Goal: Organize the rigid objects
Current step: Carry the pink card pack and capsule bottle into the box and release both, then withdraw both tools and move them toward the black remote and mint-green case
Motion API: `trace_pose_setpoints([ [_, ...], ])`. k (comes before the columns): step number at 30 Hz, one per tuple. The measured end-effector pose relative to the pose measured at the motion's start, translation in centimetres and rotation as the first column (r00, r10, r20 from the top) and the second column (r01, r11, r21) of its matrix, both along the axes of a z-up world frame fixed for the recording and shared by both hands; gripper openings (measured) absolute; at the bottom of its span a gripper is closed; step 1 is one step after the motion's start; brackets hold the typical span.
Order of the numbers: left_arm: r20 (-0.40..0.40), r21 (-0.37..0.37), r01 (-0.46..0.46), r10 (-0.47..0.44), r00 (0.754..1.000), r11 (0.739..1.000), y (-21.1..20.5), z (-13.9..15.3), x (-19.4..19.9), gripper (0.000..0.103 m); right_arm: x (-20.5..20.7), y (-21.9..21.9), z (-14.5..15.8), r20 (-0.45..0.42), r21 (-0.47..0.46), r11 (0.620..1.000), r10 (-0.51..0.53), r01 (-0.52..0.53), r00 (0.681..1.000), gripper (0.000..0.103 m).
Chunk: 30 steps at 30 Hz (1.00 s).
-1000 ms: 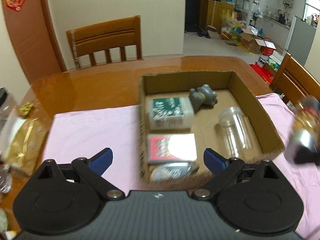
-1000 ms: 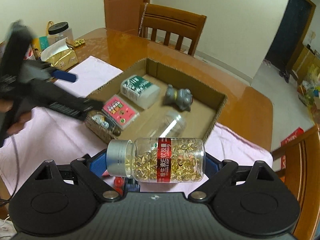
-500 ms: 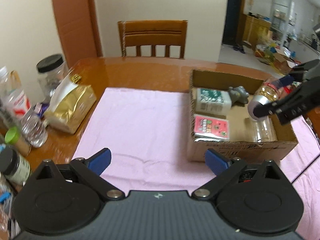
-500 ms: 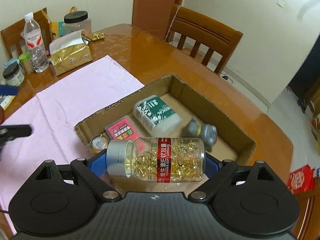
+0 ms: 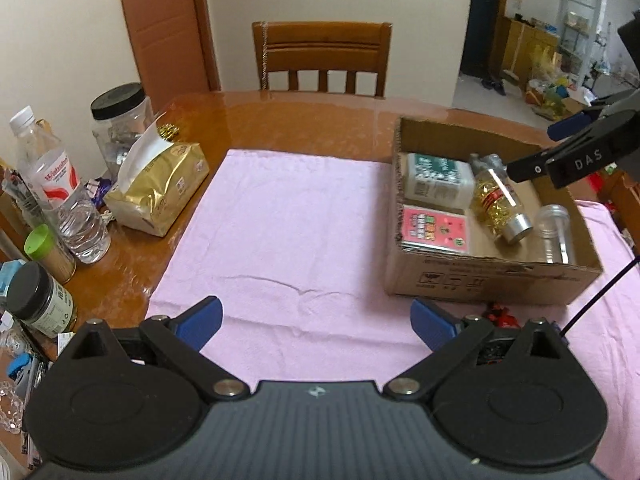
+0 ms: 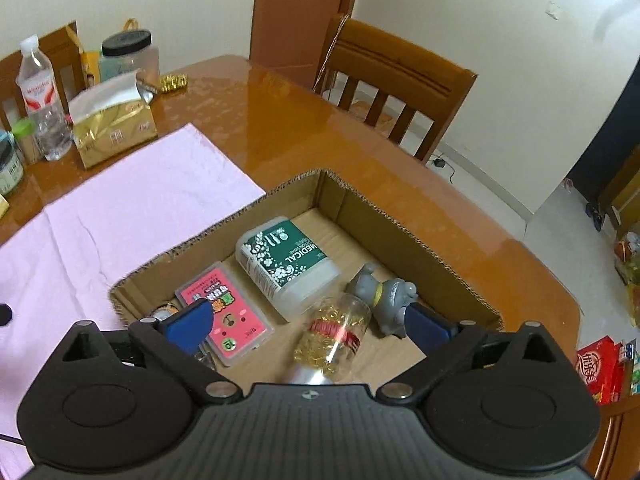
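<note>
The right gripper (image 6: 308, 324) hangs over the corrugated cardboard box (image 6: 404, 232), and its blue-padded jaws are opening, free of the capsule bottle (image 6: 334, 334). This clear round bottle, full of glossy golden capsules with a red label band and a silver metal cap, lies on its side on the box floor. It is between the white flat medical bottle (image 6: 288, 266) with a green label and the grey rubbery animal figurine (image 6: 384, 296). A pink card box (image 6: 226, 320) lies flat near them. The left gripper (image 5: 316, 320) is released and holds nothing, over the soft, wrinkled pink cloth (image 5: 280, 248).
</note>
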State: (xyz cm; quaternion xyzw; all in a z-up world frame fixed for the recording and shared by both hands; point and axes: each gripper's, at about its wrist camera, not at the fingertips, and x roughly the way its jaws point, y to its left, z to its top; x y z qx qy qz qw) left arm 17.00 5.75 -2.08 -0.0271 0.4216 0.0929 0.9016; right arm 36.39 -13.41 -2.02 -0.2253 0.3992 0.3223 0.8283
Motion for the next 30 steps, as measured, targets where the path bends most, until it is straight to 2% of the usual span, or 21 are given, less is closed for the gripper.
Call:
trace_pose_setpoints([
  [5,0.052,0.002,0.039,-0.039,0.998,0.999,-0.7,-1.5,-1.5,0.1,-3.8,-2.3,0.3,0.029,0.06,0.996,-0.067,0.065,0.997,0.103],
  [6,0.03,-0.001,0.035,-0.035,0.999,0.999,-0.8,-1.8,-1.6,0.1,-4.8,-3.0,0.1,0.036,0.071,0.993,-0.099,0.096,0.994,0.103],
  [9,0.016,-0.02,0.067,-0.066,0.998,0.998,-1.4,-2.1,-2.7,0.1,-7.7,-4.8,-0.7,-0.029,0.112,0.98,-0.163,0.165,0.986,0.103],
  [12,0.004,0.023,0.086,-0.086,0.996,0.996,-2.1,-2.7,-3.5,0.101,-10.1,-6.0,-2.3,-0.047,0.109,0.967,-0.228,0.232,0.972,0.103],
  [22,-0.021,0.007,0.052,-0.052,0.998,0.999,-1.7,-4.4,-5.2,0.101,-14.2,-7.2,-9.6,-0.197,0.083,0.885,-0.436,0.458,0.878,0.103],
  [26,-0.033,-0.003,0.043,-0.044,0.999,0.999,-1.2,-4.7,-5.7,0.101,-14.7,-6.1,-10.9,-0.181,0.071,0.874,-0.463,0.481,0.868,0.103],
  [30,-0.047,-0.001,0.044,-0.044,0.998,0.999,-0.9,-5.1,-6.1,0.101,-13.9,-5.6,-12.2,-0.221,0.071,0.836,-0.519,0.545,0.825,0.103],
])
